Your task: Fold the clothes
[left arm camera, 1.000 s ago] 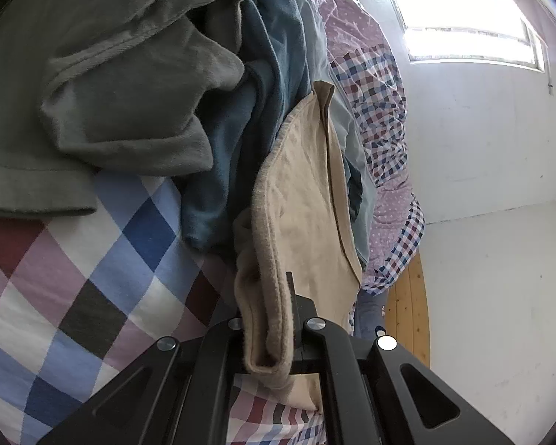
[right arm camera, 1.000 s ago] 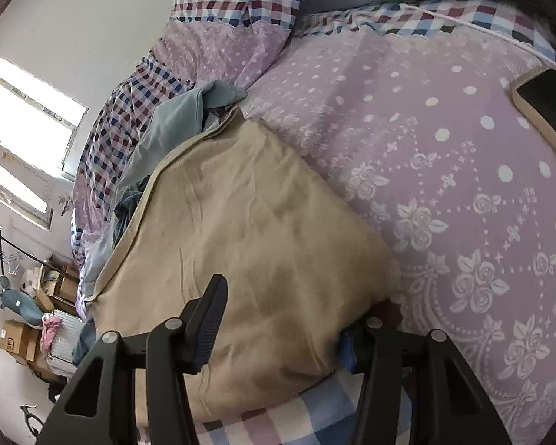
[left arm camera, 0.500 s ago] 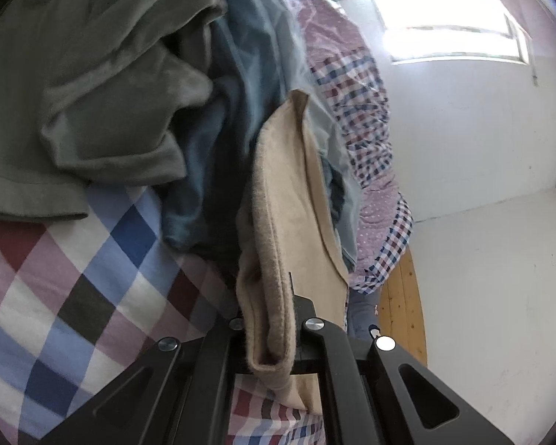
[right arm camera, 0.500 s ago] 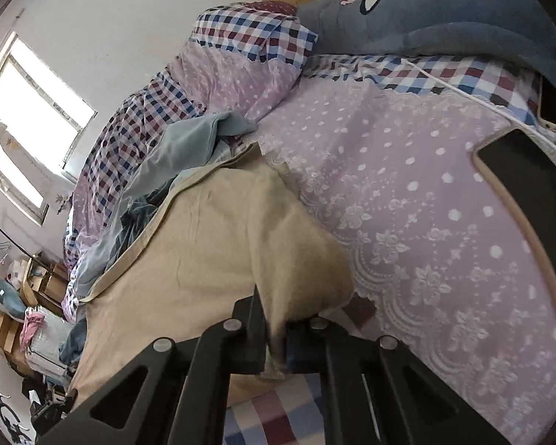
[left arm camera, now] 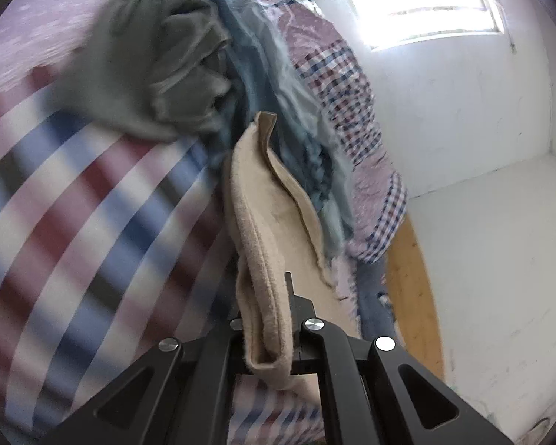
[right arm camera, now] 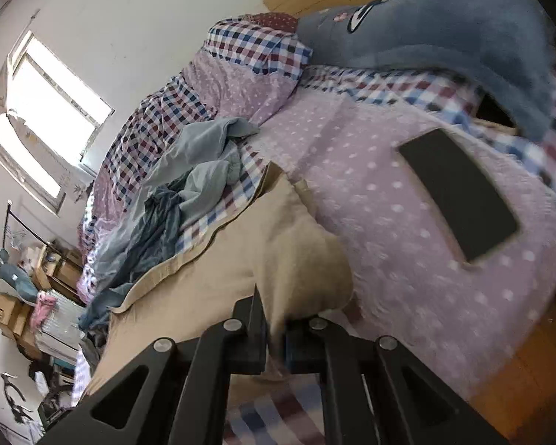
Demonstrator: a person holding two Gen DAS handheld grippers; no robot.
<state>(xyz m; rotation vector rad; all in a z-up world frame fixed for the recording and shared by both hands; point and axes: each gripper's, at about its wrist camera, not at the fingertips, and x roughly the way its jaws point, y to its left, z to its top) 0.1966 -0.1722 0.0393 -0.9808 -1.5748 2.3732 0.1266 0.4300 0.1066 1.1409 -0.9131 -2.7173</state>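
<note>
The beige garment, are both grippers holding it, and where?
Yes. The left gripper pinches the beige garment along a folded edge; the right gripper clamps a bunched corner.

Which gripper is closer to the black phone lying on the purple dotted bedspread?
Right. The right gripper is shut on the beige garment just below the phone; the left gripper holds another edge, with no phone in its view.

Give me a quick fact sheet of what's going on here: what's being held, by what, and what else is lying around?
Setting: bed with a checked and lilac dotted cover
Held item: beige garment
Left gripper: shut on a bunched edge of the beige garment
Right gripper: shut on another part of it
Unfolded pile: grey-green garment, blue garment
Also on bed: dark flat rectangle, blue plush toy
</note>
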